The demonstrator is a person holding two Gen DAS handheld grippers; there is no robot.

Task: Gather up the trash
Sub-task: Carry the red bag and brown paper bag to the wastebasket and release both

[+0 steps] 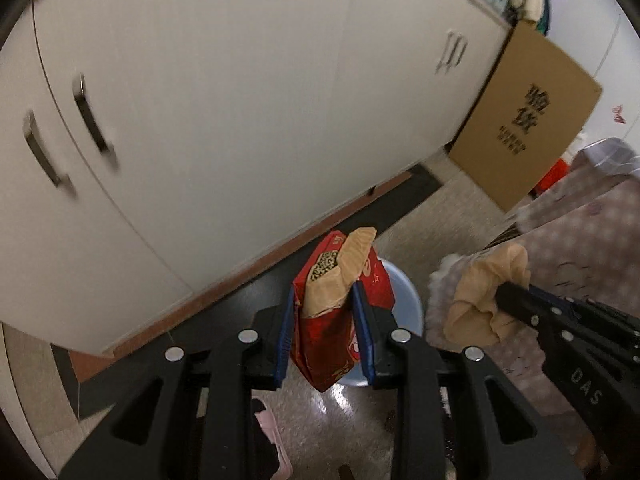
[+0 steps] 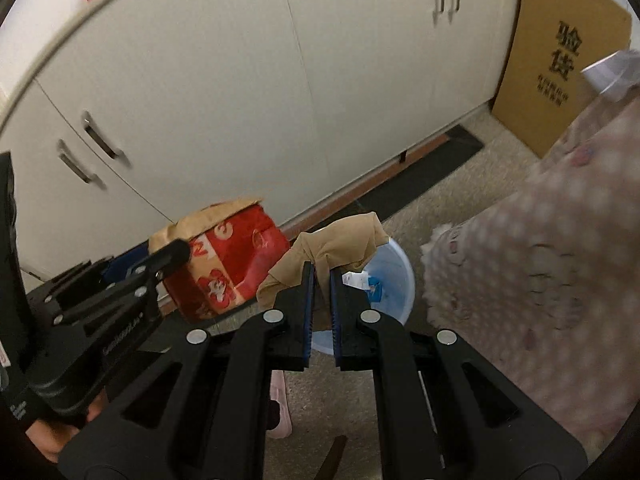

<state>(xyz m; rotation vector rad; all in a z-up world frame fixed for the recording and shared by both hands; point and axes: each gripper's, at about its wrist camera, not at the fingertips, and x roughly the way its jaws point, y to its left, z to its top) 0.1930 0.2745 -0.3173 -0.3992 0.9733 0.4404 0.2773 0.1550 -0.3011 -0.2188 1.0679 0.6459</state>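
Observation:
My left gripper (image 1: 322, 292) is shut on a red and tan paper bag (image 1: 338, 308), which hangs between its blue pads above a pale blue bin (image 1: 404, 296) on the floor. In the right wrist view the same bag (image 2: 236, 264) shows at the left, held by the left gripper (image 2: 176, 252). My right gripper (image 2: 323, 276) is shut on a crumpled tan paper wad (image 2: 340, 244), held over the near left rim of the bin (image 2: 396, 280), which holds some white and blue scraps. From the left wrist view, the wad (image 1: 480, 300) and right gripper (image 1: 504, 294) appear at the right.
White cabinet doors (image 1: 208, 120) with metal handles rise close behind the bin. A cardboard box (image 1: 524, 120) leans at the right. A person's patterned pink garment (image 2: 540, 264) fills the right side. A pink slipper (image 2: 280, 412) lies on the speckled floor below the grippers.

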